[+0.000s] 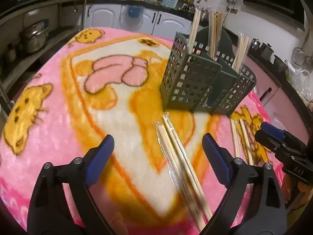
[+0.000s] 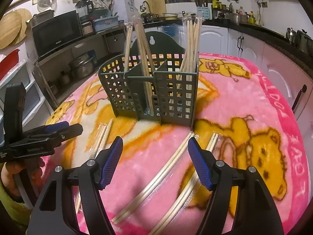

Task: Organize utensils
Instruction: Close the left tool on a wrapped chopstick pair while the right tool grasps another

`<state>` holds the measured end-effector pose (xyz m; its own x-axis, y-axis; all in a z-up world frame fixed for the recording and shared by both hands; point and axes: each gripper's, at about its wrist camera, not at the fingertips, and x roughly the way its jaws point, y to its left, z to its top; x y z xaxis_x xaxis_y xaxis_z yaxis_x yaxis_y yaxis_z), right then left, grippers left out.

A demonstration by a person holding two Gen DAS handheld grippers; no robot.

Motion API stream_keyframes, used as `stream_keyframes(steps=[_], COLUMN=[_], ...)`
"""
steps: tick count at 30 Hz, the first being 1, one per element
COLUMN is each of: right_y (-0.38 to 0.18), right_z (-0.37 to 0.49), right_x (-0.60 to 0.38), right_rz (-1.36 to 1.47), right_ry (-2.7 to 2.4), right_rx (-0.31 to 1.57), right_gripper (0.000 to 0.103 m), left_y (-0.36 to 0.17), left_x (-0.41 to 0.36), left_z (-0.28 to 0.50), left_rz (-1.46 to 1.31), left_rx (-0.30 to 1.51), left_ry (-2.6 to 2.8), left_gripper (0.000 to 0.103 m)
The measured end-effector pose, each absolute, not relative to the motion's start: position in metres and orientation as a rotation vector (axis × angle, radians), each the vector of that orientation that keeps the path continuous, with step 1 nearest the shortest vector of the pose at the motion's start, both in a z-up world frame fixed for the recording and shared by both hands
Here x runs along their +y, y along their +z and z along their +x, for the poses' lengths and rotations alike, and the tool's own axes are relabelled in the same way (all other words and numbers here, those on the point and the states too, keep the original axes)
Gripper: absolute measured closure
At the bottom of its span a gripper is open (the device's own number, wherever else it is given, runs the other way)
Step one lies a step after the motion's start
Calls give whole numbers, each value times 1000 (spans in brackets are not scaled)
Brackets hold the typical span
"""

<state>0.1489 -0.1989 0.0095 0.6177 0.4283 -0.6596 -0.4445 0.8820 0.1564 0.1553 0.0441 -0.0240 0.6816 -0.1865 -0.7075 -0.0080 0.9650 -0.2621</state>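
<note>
Between the spread blue pads of the left gripper (image 1: 158, 152) lie two wrapped pairs of chopsticks (image 1: 176, 156), side by side on the pink blanket (image 1: 49, 117), nothing pinched yet. Its jaws stand wide on either side of the pairs, clear of the wrappers. The right gripper (image 2: 155, 156) is likewise open and empty, with one pair of chopsticks (image 2: 166, 168) running between its pads and another (image 2: 195, 178) just beside, partly under the right pad.

These sticks look light, thin and stiff, each pair sealed in a clear film sleeve that will probably be slick against the pads and may let the two sticks roll on each other. A hold near the middle of a pair, across both sticks, seems safest, so it does not tip when lifted off the soft blanket.

Beyond stands the dark green caddy (image 2: 176, 90), upright, with chopsticks already standing in its compartments.
</note>
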Motion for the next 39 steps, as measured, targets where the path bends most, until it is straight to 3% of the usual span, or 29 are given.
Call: stream_keyframes(steps=[9,13,27,30,35,39], right_y=[-1,-9,-41,-45,-47,-47], right_z=[165,178,221,225,228,225], right_x=[-201,-201,-191,-188,-185,-178], right_rz=[-16,-25,-40,-40,-37,-81], right_ry=[484,470,429,423,395,353], right_rx=[801,832,975,996,1008,993], right_gripper=[37,42,46,46,46,61], left_y=[-38,-47,-55,-57,-59,-60], left_x=[42,40,48,46,50,52], left_z=[171,180,208,212,220,223], left_rz=[-279,-288,-343,-334,-339,-339], left_rx=[898,942,1026,1030,1040,1041], left_ry=[-133,-143,-156,-160,-162,-162], left_gripper=[54,70,73,76,90,95])
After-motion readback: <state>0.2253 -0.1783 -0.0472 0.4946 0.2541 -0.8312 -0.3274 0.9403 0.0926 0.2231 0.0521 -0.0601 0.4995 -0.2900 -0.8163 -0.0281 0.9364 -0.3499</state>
